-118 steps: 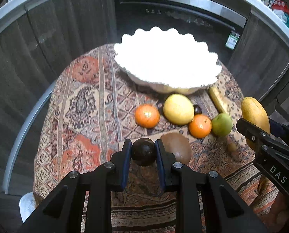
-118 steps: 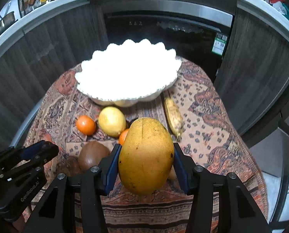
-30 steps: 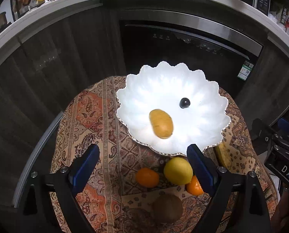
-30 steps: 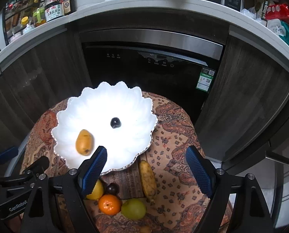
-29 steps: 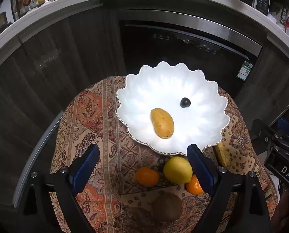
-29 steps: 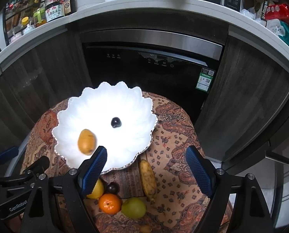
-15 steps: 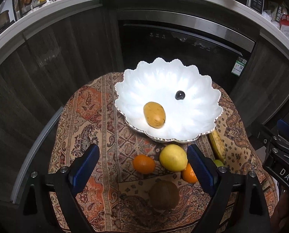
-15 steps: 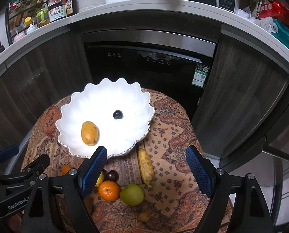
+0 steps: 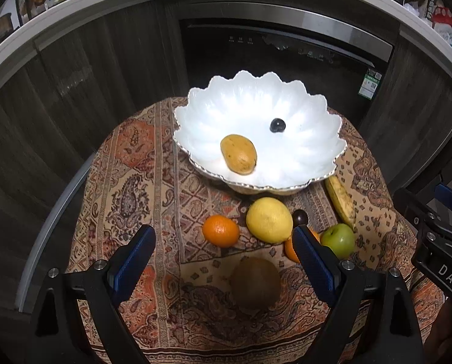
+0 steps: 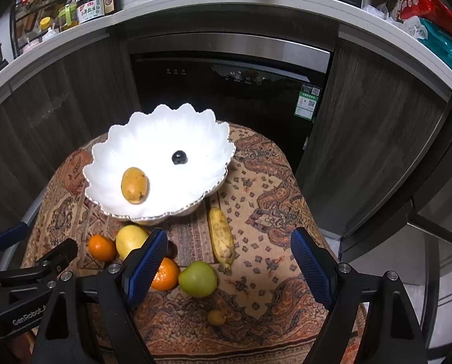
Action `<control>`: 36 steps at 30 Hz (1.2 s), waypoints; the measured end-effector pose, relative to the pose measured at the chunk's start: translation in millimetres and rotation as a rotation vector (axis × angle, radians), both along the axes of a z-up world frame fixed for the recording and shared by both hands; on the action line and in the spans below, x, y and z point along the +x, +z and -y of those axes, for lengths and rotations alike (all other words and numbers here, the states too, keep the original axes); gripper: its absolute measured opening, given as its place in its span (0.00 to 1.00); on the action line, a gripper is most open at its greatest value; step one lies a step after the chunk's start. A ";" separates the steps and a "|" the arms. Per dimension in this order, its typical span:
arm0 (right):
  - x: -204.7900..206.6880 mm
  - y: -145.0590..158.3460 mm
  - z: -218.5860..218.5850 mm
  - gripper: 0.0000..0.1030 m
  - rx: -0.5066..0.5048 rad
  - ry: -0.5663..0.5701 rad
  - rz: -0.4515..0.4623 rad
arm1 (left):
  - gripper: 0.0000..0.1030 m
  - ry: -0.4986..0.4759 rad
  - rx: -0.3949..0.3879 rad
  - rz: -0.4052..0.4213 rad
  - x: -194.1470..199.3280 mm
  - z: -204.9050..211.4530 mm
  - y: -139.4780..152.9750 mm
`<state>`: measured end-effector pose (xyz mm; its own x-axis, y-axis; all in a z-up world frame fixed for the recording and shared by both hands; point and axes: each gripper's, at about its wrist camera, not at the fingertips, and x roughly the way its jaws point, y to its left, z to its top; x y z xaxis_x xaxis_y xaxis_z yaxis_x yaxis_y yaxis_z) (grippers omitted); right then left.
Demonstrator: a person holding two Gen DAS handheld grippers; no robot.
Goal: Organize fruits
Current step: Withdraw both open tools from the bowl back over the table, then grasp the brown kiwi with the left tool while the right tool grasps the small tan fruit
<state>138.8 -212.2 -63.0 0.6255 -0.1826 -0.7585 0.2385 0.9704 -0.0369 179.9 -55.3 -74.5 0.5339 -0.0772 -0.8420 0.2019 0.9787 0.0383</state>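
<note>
A: Fruits lie on a small table with a patterned cloth (image 9: 153, 182). Which ones are in the bowl (image 9: 317, 163)?

B: 2 of them. A smooth yellow mango (image 9: 238, 157) lies near the front rim, and a small round dark plum (image 9: 277, 125) sits apart from it. The bowl is white and shiny, with a wavy edge like petals.

A: And the rest?

B: On the cloth in front of the bowl: an orange (image 9: 220, 231), a big round lemon (image 9: 269, 220), another dark plum (image 9: 300, 217), a green apple (image 9: 339, 240), a long spotty banana (image 9: 341, 201) and a fuzzy brown kiwi (image 9: 255, 283). A second orange (image 10: 165, 274) sits beside the apple.

A: What about the grippers?

B: The left gripper (image 9: 223, 261) is spread wide with nothing in it, above the kiwi. The right gripper (image 10: 229, 261) is also spread wide and bare. Both have ridged blue pads (image 10: 148, 261).
</note>
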 end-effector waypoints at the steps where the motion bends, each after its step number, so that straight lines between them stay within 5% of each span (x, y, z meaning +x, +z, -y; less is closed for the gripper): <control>1: -0.6 -2.3 -0.6 0.82 0.001 0.000 -0.005 | 0.89 -0.001 0.001 -0.002 -0.7 -0.2 -1.9; 36: -23.2 -71.3 10.9 0.81 -0.004 -0.029 -0.105 | 0.89 -0.024 0.020 -0.121 -17.6 15.3 -83.2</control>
<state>115.6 -223.2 -134.3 0.5369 -0.2026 -0.8190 0.2608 0.9631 -0.0673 162.3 -70.6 -157.6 0.4267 -0.0715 -0.9016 0.2294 0.9728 0.0314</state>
